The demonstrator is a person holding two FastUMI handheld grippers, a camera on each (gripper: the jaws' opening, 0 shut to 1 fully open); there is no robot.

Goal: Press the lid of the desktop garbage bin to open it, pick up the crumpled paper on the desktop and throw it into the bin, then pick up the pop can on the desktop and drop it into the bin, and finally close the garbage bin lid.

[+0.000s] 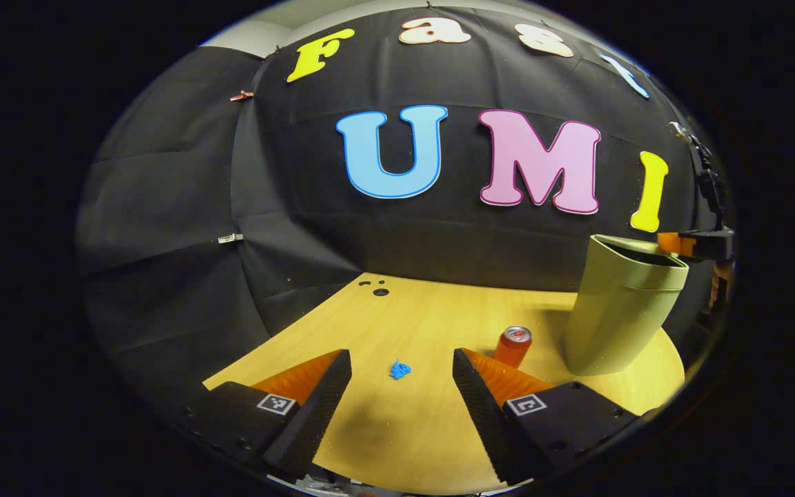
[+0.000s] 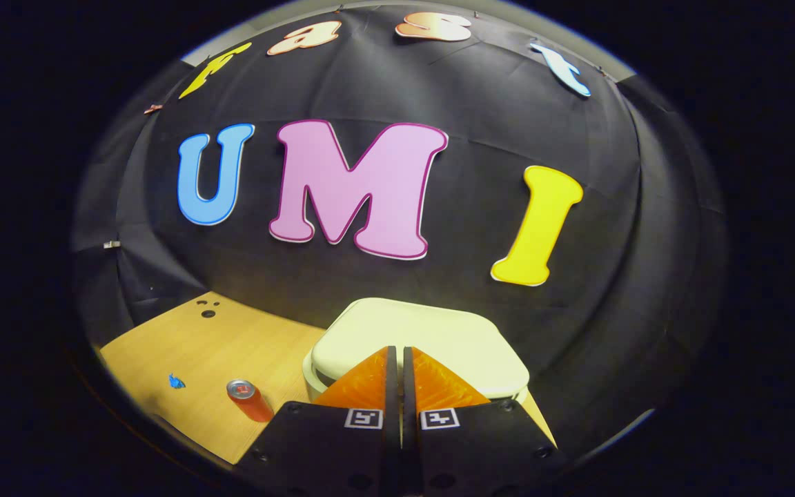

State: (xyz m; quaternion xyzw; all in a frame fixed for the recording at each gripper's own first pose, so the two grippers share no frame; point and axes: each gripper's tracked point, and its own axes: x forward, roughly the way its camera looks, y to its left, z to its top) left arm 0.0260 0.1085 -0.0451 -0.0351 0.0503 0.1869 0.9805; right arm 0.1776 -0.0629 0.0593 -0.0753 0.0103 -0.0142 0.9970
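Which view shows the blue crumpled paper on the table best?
The left gripper view: the crumpled paper lies on the table ahead of the open left gripper, near the pop can. In the right gripper view the paper is a tiny blue speck near the edge.

We can read no text. Square black-and-white coded markers (image 1: 526, 404) sit behind each pair of fingers; the pop can's (image 1: 513, 346) label is too small.
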